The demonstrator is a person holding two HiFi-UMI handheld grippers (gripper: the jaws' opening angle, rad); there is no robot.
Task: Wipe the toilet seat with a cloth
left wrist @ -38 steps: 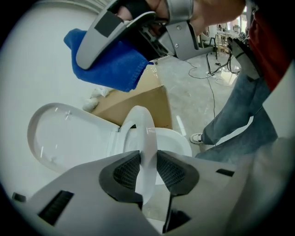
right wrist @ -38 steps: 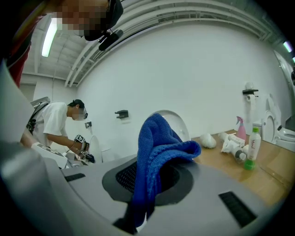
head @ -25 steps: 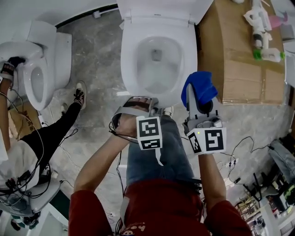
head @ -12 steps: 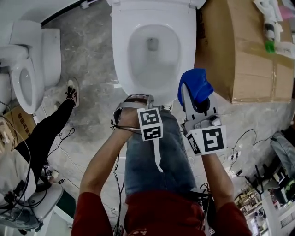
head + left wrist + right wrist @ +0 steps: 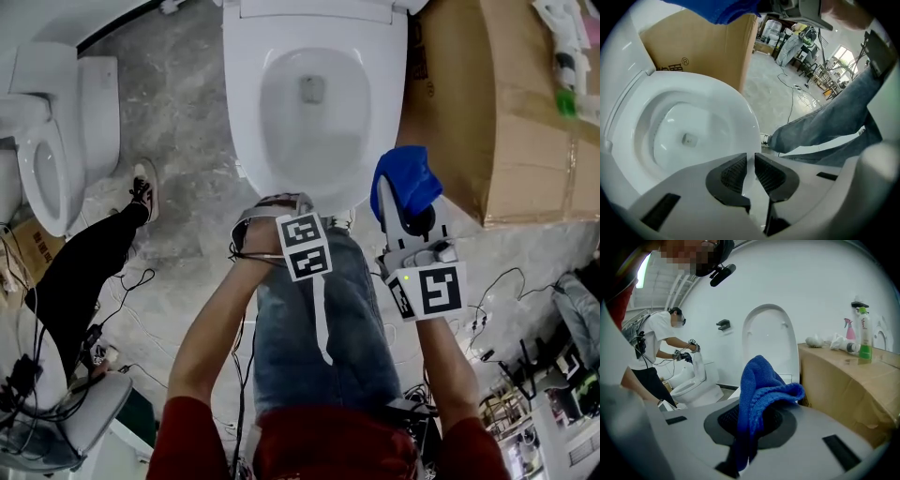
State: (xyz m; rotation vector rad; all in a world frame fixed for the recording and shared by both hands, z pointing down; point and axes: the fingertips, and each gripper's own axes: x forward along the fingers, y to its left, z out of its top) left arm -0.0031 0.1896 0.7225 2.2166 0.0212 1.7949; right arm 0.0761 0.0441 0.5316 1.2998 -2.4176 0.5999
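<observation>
Since a second ago both grippers have come down toward the white oval toilet seat (image 5: 246, 122), which now looms larger at top centre of the head view. The second person's black-trousered leg (image 5: 84, 272) has slid toward the left edge.

Left gripper (image 5: 279, 201): tips at the seat's front edge, centre of the head view, under its marker cube. Jaw state is not readable there. The left gripper view settles it: left gripper (image 5: 750, 161) with ribbed dark pads (image 5: 733, 172) a narrow slit apart, just been closing, nothing between them, only white rim behind.

Right gripper (image 5: 405, 202), right of centre: clenched on the blue knitted cloth (image 5: 403, 178). The cloth shows beside the seat's lower right edge, between the seat and the brown cardboard box (image 5: 487, 112).

Right gripper view: the cloth (image 5: 761, 390) stands up in a fold from between the pads. Only this view shows:
- the raised white lid (image 5: 768, 338), centre
- a clear bottle with green liquid (image 5: 865, 341) on the box, right
- the second person bent over a second white toilet (image 5: 689, 385), left
</observation>
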